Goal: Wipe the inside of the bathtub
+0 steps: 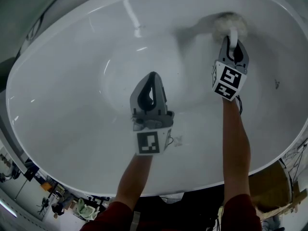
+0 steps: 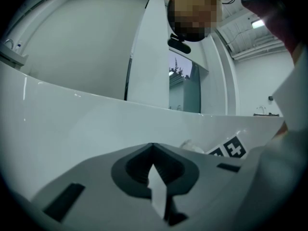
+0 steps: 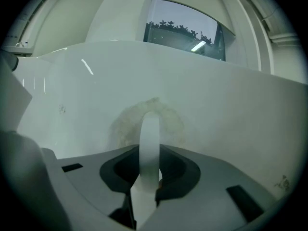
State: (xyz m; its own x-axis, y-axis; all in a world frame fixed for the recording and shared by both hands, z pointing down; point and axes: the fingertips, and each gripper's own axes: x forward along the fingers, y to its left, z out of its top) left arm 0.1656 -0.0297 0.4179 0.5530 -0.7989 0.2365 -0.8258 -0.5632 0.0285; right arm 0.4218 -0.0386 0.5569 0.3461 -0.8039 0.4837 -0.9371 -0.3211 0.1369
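White-handled scrubber [image 1: 229,24], clamped in the right claw [image 1: 234,38], presses the bathtub [image 1: 67,109] wall; left claw [image 1: 153,77] closed, empty.

I see a glossy white oval bathtub [image 1: 62,129] filling the frame. A fuzzy pale scrubbing pad [image 1: 226,24] touches its inner wall at the upper right; a small dark mark [image 1: 277,84] sits to the lower right of the pad.
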